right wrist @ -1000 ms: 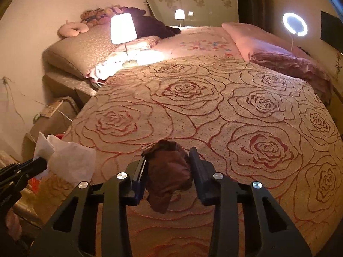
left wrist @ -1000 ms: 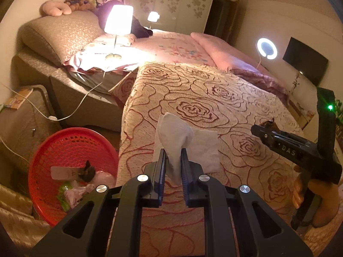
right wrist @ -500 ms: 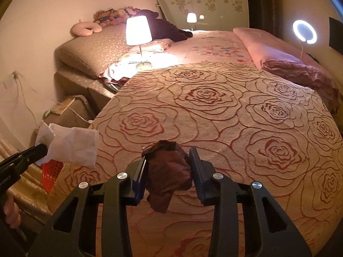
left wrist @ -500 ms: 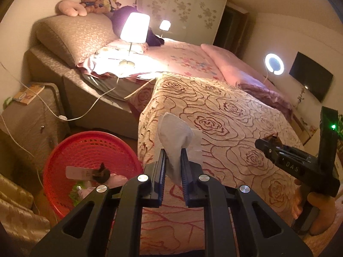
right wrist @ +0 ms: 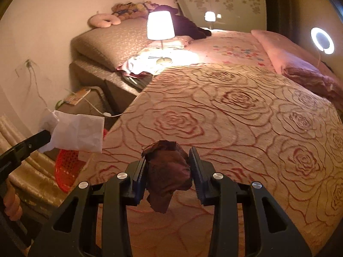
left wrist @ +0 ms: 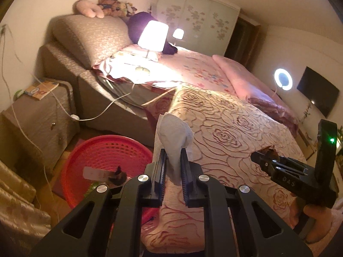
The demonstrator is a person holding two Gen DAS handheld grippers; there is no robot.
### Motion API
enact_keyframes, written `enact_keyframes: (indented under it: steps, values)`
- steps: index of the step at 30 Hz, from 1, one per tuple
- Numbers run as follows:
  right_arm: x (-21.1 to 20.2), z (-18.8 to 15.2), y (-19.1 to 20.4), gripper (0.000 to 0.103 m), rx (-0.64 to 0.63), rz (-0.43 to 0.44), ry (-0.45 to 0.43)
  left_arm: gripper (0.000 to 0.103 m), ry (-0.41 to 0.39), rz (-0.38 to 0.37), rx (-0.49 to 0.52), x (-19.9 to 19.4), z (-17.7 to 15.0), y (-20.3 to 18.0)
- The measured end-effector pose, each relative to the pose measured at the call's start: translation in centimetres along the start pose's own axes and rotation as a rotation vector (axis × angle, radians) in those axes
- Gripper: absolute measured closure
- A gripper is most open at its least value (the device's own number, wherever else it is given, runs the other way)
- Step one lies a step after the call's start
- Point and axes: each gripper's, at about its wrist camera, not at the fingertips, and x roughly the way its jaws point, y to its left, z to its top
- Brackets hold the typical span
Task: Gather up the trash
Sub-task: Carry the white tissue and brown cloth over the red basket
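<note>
From here I have the left gripper (left wrist: 173, 167) pinching a white tissue (left wrist: 173, 135) just beside the red basket (left wrist: 103, 156) on the floor by the bed (right wrist: 214, 117) — the nearer hand — while the right gripper (right wrist: 169, 167) clamps a brown wad (right wrist: 168, 171) over the bedspread, farther from that basket.

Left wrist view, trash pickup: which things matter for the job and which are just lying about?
Part of the job:
- crumpled white paper tissue, clamped in the left hand-held gripper
- crumpled brown paper scrap, clamped in the right hand-held gripper
- round red plastic mesh basket, already holding litter

Just lying about:
- lit white-shaded table lamp
- pink neck pillow
- thin booklet
</note>
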Motion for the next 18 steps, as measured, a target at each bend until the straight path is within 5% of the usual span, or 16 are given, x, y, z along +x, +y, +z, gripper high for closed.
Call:
enact_keyframes:
  steps: [18]
  values:
    - [2.0, 3.4, 9.4, 0.067, -0.149, 0.112, 0.000, 0.091, -0.061, 0.160, -0.081, -2.4, 1.0, 5.0]
